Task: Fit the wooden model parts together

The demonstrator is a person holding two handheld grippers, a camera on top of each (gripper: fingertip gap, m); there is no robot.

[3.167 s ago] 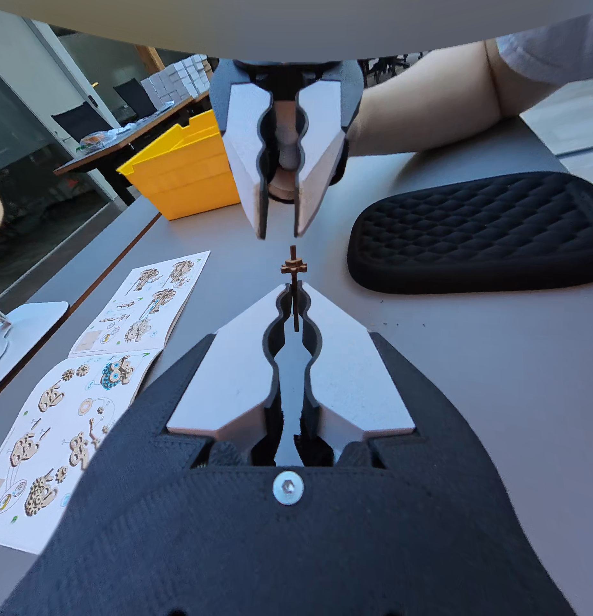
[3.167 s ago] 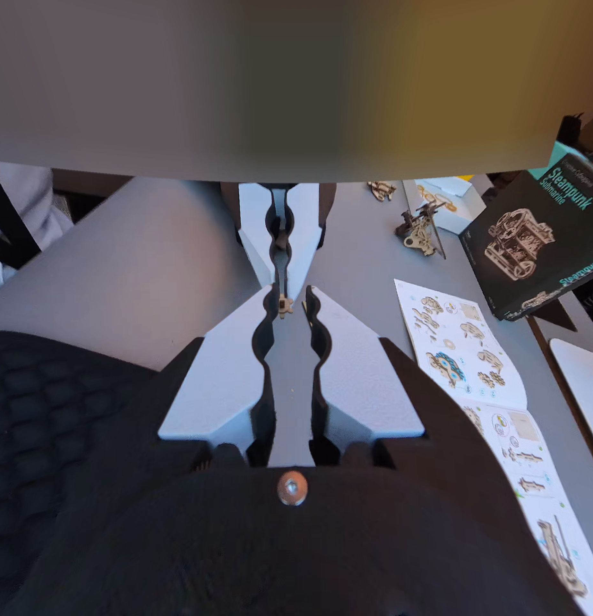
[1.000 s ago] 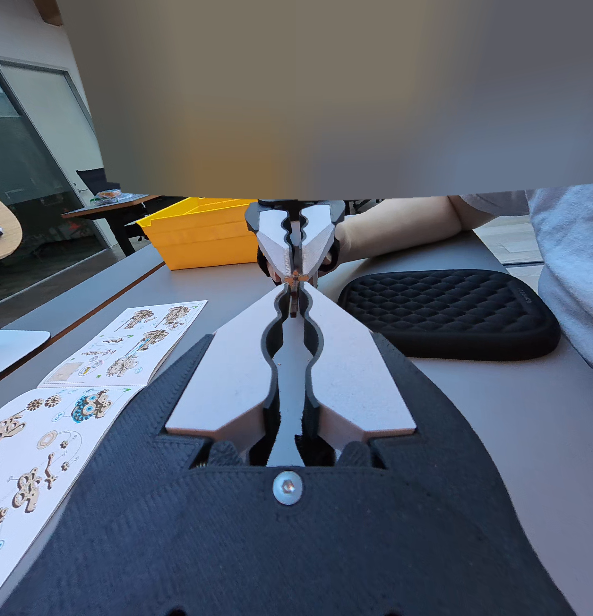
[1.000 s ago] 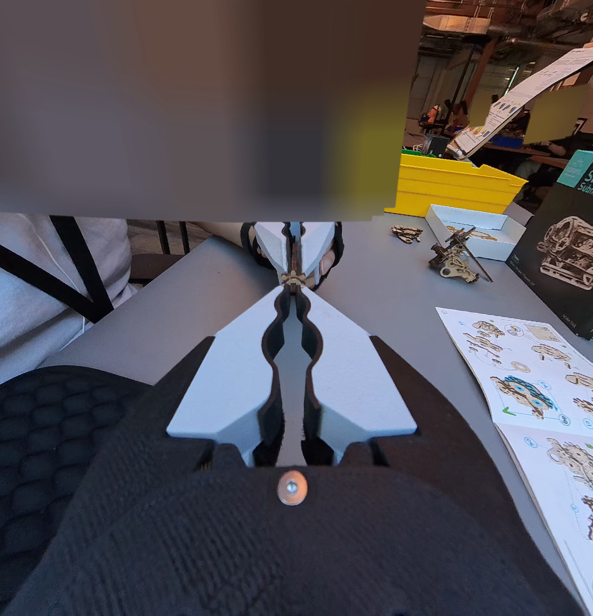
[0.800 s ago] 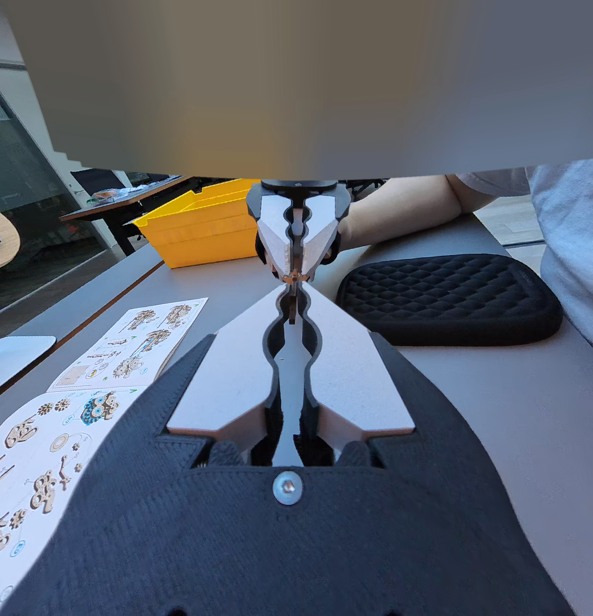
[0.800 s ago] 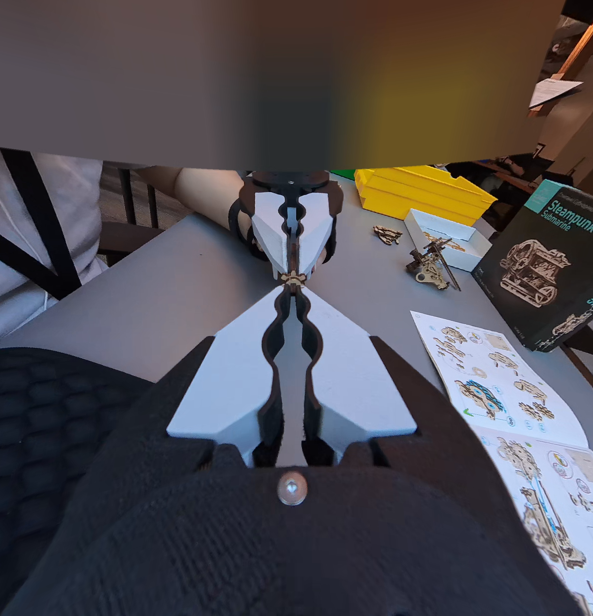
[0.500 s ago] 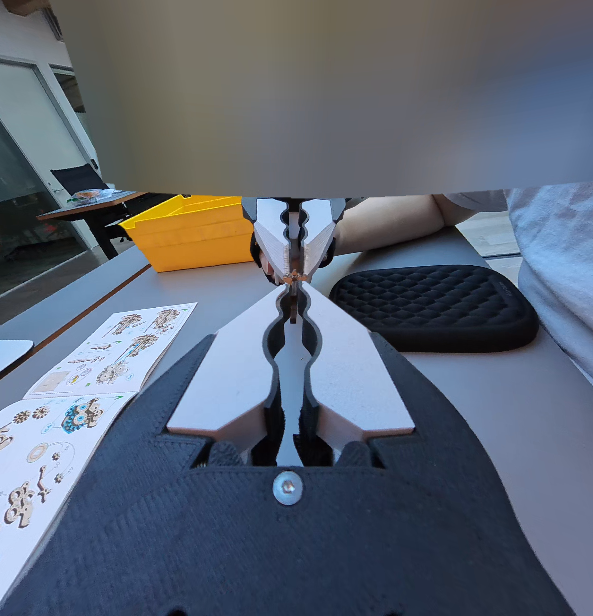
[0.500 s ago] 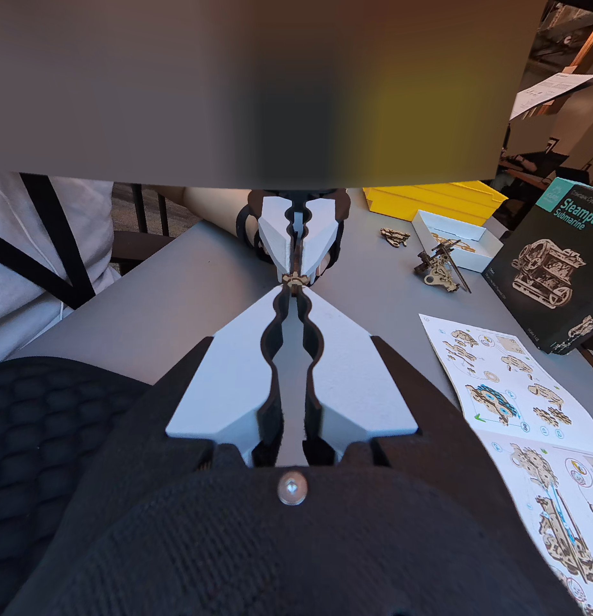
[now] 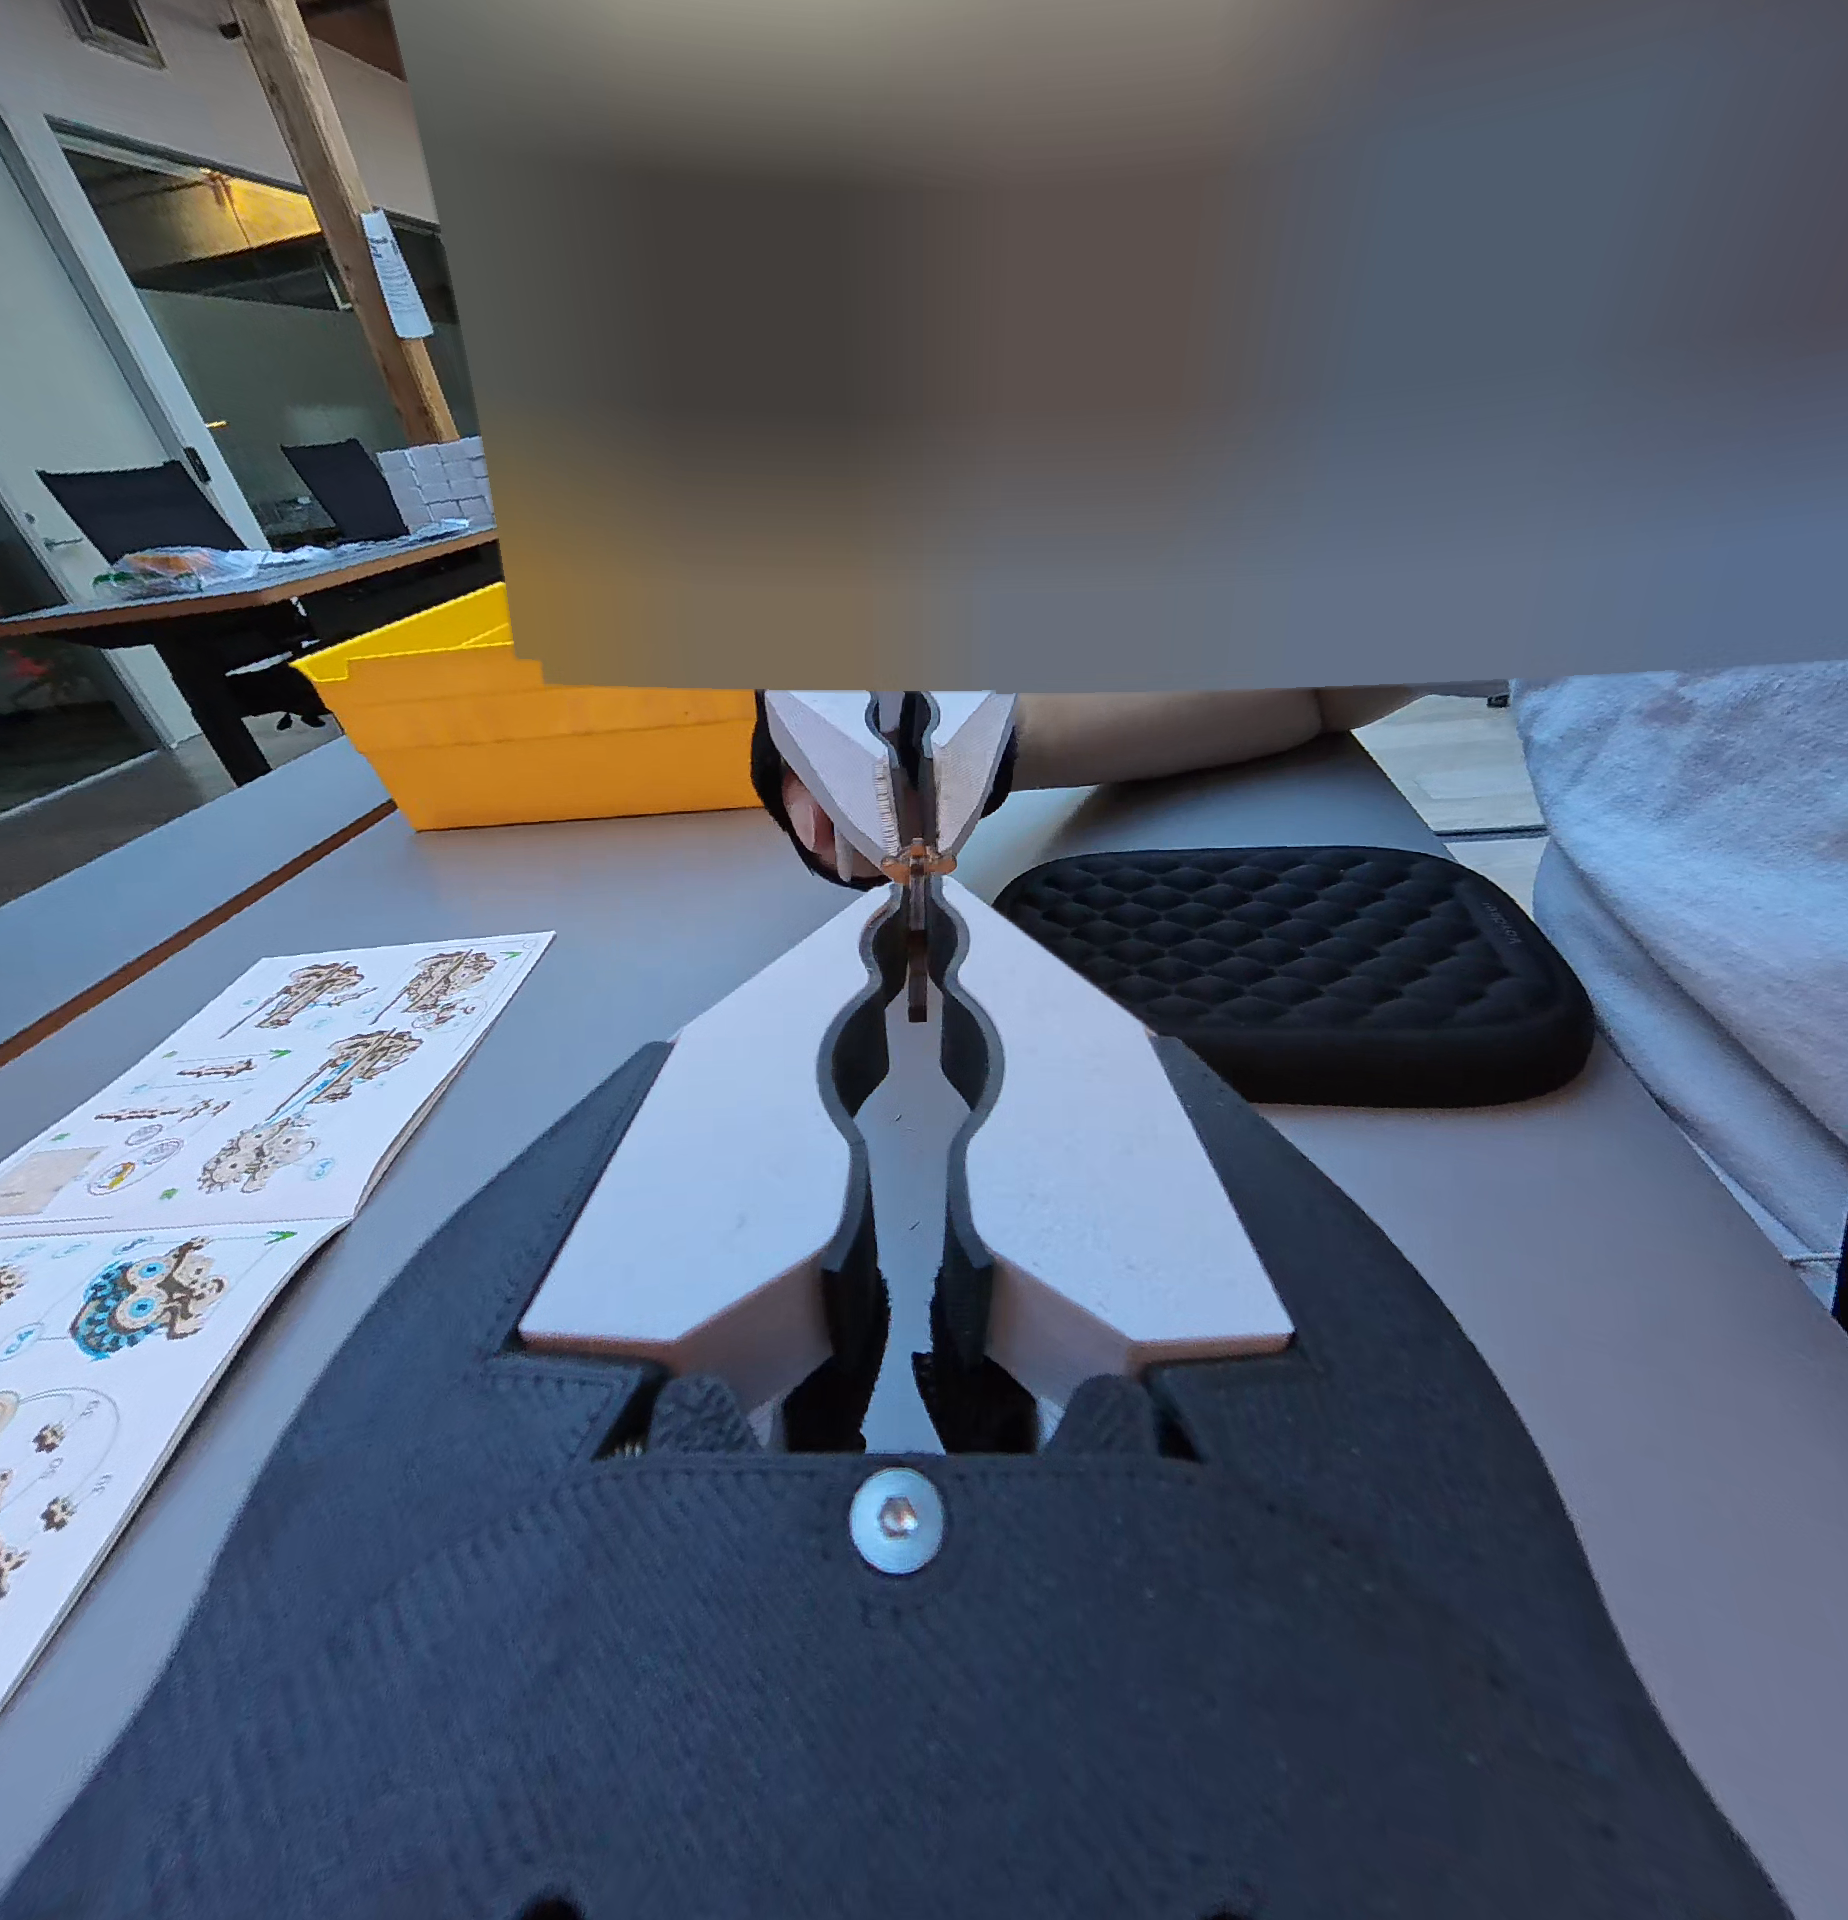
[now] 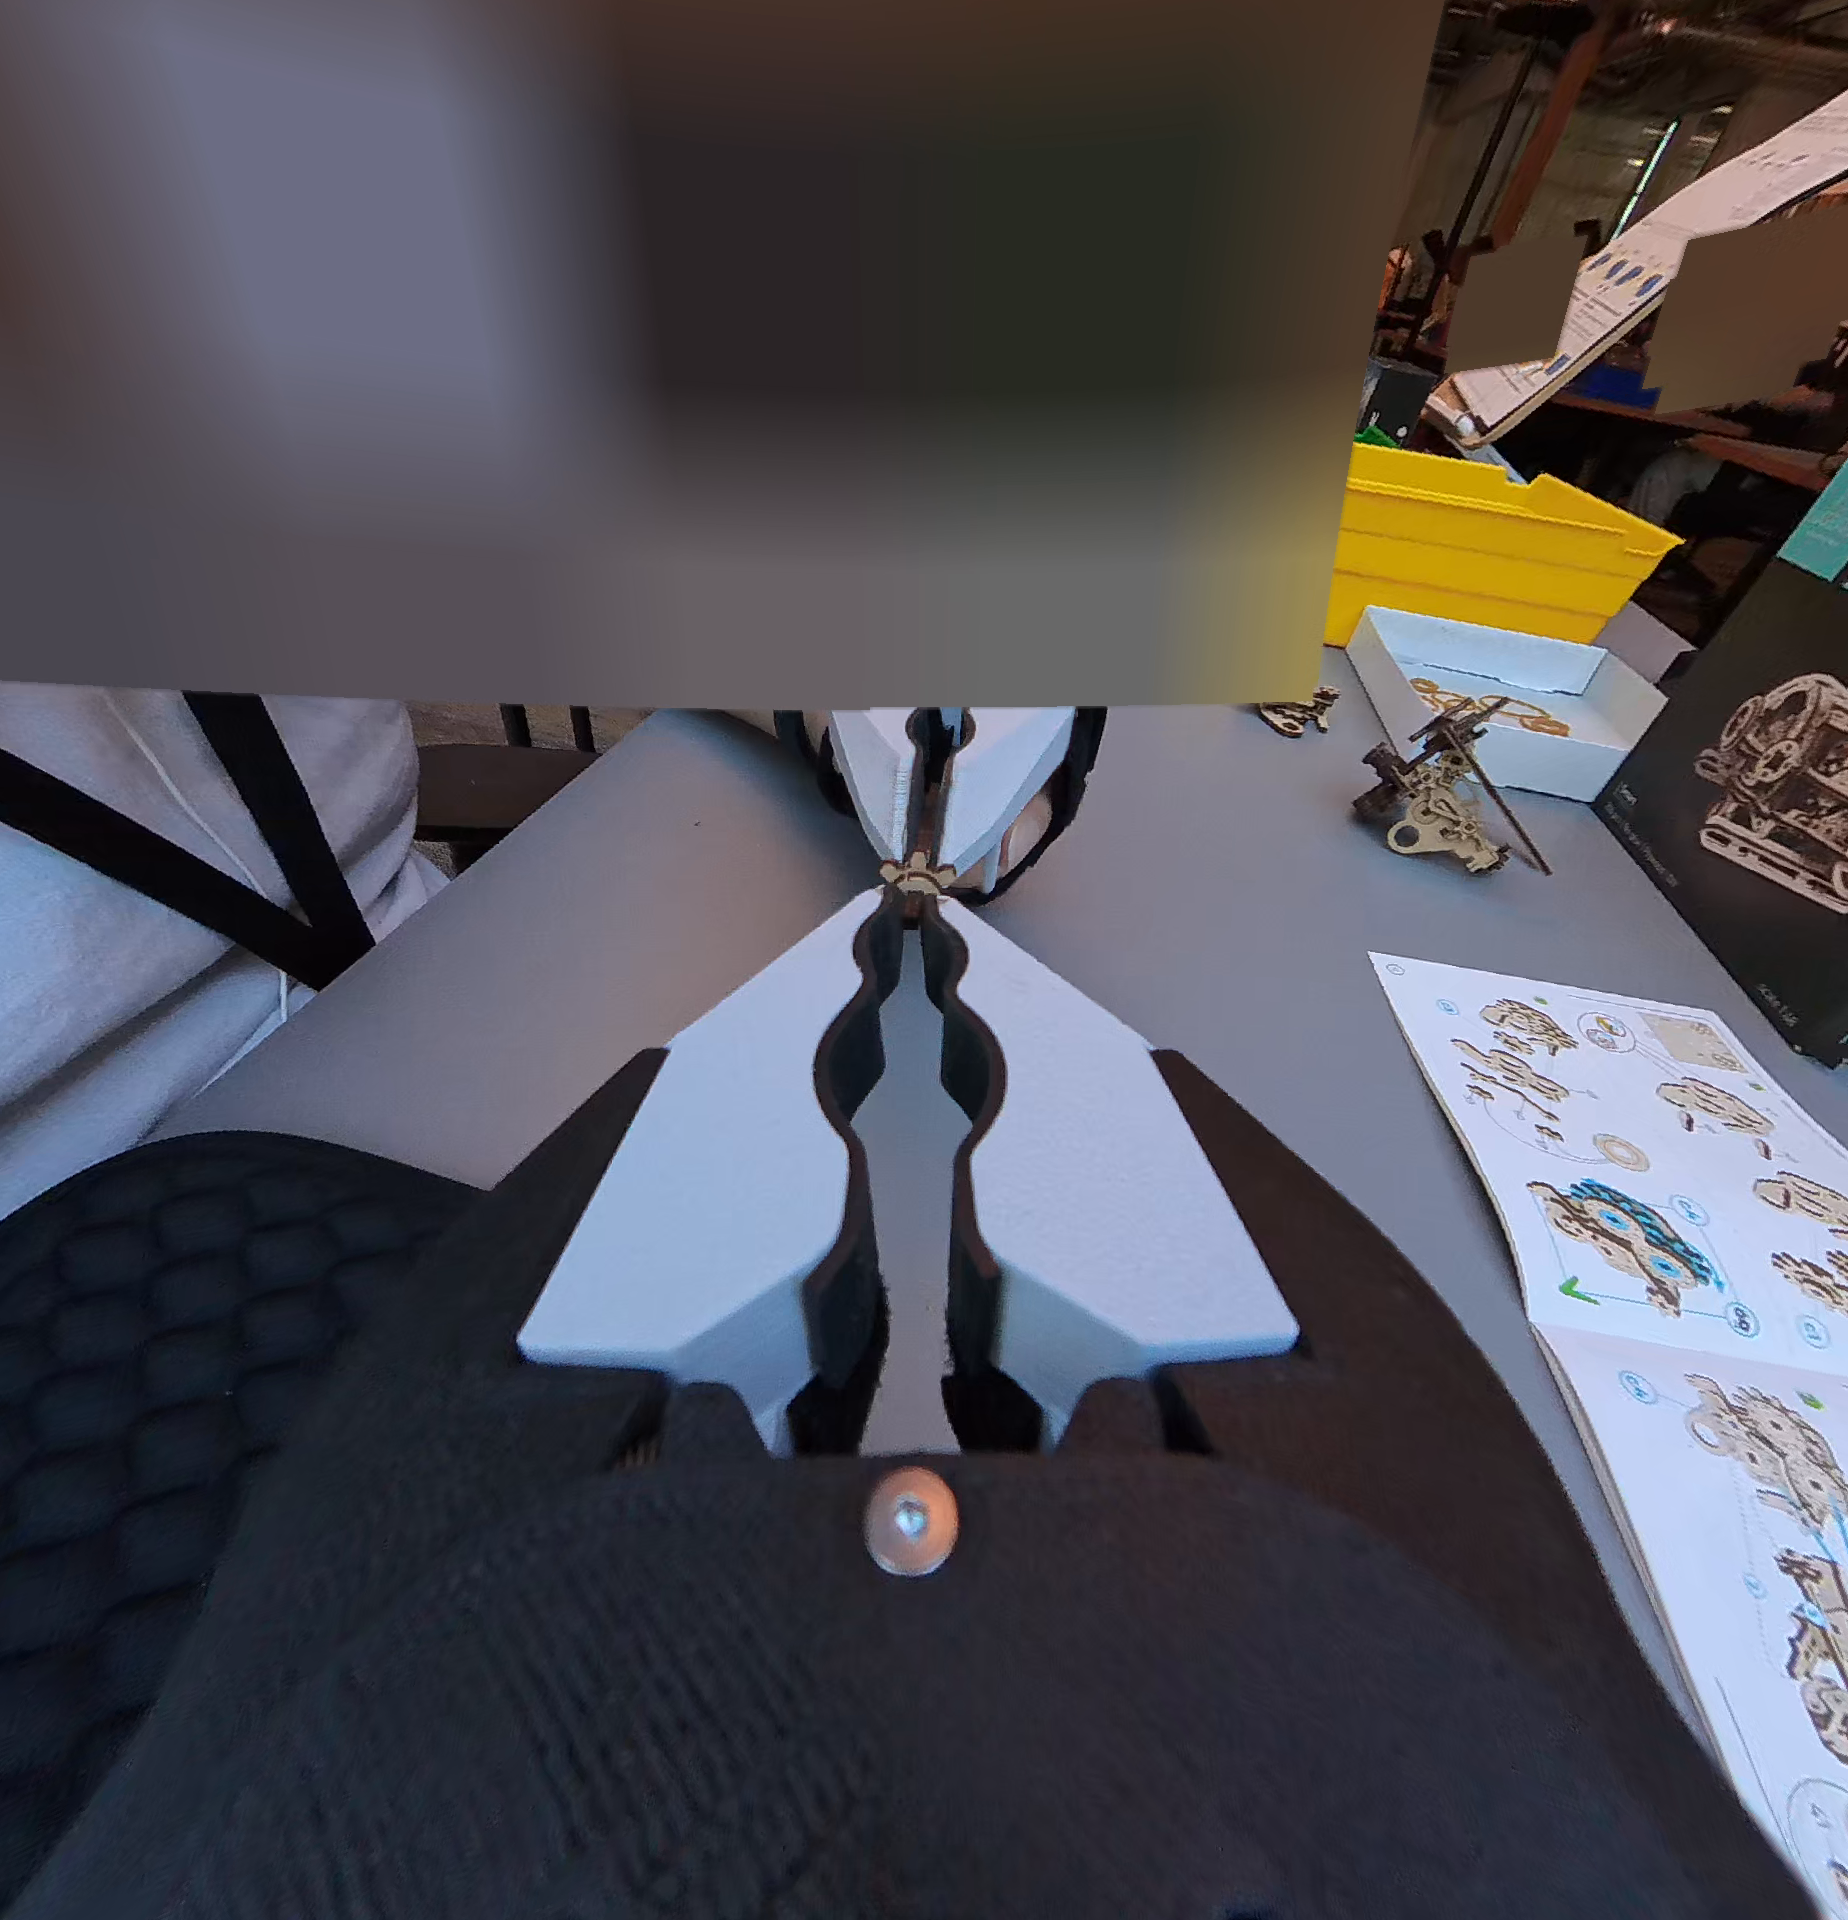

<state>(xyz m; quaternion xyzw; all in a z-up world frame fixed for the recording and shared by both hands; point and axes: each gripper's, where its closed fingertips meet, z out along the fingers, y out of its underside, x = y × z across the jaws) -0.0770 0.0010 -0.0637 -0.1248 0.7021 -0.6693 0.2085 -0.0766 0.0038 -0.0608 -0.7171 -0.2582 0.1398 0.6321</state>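
Observation:
A thin wooden axle (image 9: pixel 915 971) carries a small wooden gear (image 9: pixel 915 860) near its far end. My left gripper (image 9: pixel 915 906) is shut on the axle's near part and holds it above the grey table (image 9: pixel 629 883). My right gripper (image 10: pixel 912 914) faces it tip to tip and is shut on the axle's short end, just behind the gear (image 10: pixel 915 879). In the left wrist view the right gripper (image 9: pixel 912 847) shows beyond the gear; in the right wrist view the left gripper (image 10: pixel 925 852) does. Both grippers' tips nearly touch the gear.
An open instruction booklet (image 9: pixel 224 1091) (image 10: pixel 1647 1174) and a black quilted pad (image 9: pixel 1284 966) (image 10: pixel 120 1351) lie on the table. A yellow bin (image 10: pixel 1471 561), a white tray (image 10: pixel 1481 686), a part-built wooden model (image 10: pixel 1439 810) and a black box (image 10: pixel 1793 810) stand farther off. A person's arm (image 9: pixel 1159 727) reaches in. My left and right fingertips are right by each other. From either gripper's tips it is about 30 centimeters to the part-built wooden model (image 10: pixel 1439 810).
The right gripper came in from open and apart, and shut at the gear end of the axle. Over the last second both grippers stay tip to tip and only shift slightly.

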